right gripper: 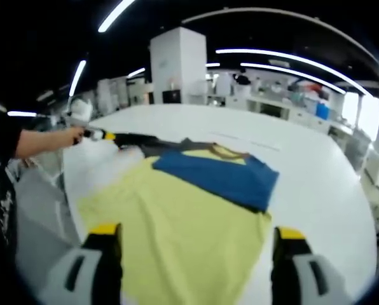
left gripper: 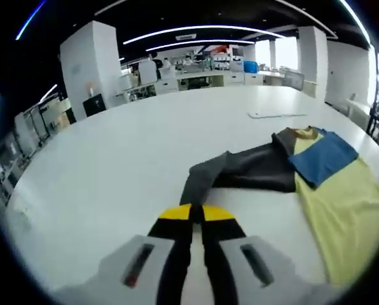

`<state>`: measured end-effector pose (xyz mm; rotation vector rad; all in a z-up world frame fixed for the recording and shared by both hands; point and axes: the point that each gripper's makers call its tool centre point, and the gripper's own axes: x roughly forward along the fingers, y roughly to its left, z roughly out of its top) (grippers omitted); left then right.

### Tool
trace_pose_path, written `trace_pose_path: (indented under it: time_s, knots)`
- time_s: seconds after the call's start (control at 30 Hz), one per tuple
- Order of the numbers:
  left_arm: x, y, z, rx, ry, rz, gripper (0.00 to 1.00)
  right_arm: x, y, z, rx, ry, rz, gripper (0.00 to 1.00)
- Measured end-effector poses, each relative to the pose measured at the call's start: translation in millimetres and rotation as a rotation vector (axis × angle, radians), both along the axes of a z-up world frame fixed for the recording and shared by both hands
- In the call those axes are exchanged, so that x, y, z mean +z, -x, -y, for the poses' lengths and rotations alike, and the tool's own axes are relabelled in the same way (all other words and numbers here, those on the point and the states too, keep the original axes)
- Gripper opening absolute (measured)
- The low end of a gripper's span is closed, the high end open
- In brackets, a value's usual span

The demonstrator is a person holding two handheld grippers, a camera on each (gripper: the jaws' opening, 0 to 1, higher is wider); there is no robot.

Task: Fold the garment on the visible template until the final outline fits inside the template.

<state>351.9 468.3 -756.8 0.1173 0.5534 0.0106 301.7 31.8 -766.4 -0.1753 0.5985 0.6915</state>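
The garment (left gripper: pixel 316 184) lies spread on a wide white table (left gripper: pixel 113 165), and it serves as the landmark here: a pale yellow body, a blue panel (left gripper: pixel 323 155) folded across its upper part near the collar, and a dark grey sleeve (left gripper: pixel 240 170) stretched out from the shoulder across the tabletop. In the left gripper view, the left gripper (left gripper: pixel 196 215) sits at the far end of that sleeve, away from the yellow body; its yellow-tipped jaws are pressed together on the cuff, with the grey cloth running out from between them toward the rest of the garment. In the right gripper view, the right gripper (right gripper: pixel 196 236) hovers above the yellow body at the hem side, opposite the collar, with its two yellow-tipped jaws spread wide apart and nothing between them; the yellow cloth shows in the gap. In the same view, beyond the blue panel (right gripper: pixel 218 175), the dark sleeve (right gripper: pixel 148 145) runs away from the collar to the other gripper (right gripper: pixel 99 135), held by a person's hand (right gripper: pixel 62 137) with a dark sleeved arm at the edge of the view. Past the garment's collar in the left gripper view, a thin flat white sheet (left gripper: pixel 275 114) lies on the table, well apart from the cloth. No template outline can be made out around the garment.
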Motion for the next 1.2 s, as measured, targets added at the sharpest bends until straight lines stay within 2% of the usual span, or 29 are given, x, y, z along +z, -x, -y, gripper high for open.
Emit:
trace_pose_path:
  time_s: [0.13,0.2,0.3,0.4,0.53,0.7,0.77,0.83,0.9,1.2]
  knots:
    - [9.6,8.8,2.5,0.025,0.011,-0.007,0.01,0.8,0.8,0.7,-0.002,-0.002,0.003,0.99]
    - [6.9,8.9,-4.2,0.032,0.001,-0.014,0.01,2.8,1.2,2.0,-0.005,-0.001,0.008,0.99]
    - [8.6,9.9,-19.0,0.052,0.04,-0.012,0.01,4.5,0.3,4.8,-0.015,-0.002,0.013,0.99]
    - [7.4,14.8,-33.2,0.086,0.029,-0.041,0.02,10.0,0.5,7.3,-0.021,0.009,0.035,0.97]
    - [11.4,17.0,-41.1,0.101,0.063,-0.024,0.01,12.0,-0.6,9.5,-0.021,0.019,0.049,0.98]
    - [15.7,11.5,-61.4,0.136,0.066,-0.027,0.02,11.0,-0.2,11.8,-0.026,0.026,0.048,0.99]
    - [11.5,3.1,-74.9,0.152,0.083,-0.042,0.01,10.5,0.7,12.2,-0.028,0.026,0.045,0.99]
    - [11.0,0.0,-69.1,0.169,0.103,-0.048,0.01,10.3,2.0,12.0,-0.029,0.028,0.043,0.99]
    - [9.0,-3.6,-75.6,0.175,0.106,-0.054,0.01,9.9,2.7,13.2,-0.03,0.038,0.043,0.99]
    - [-20.5,-4.9,-93.1,0.207,0.082,-0.14,0.02,7.3,2.4,20.5,-0.052,0.057,0.037,0.99]
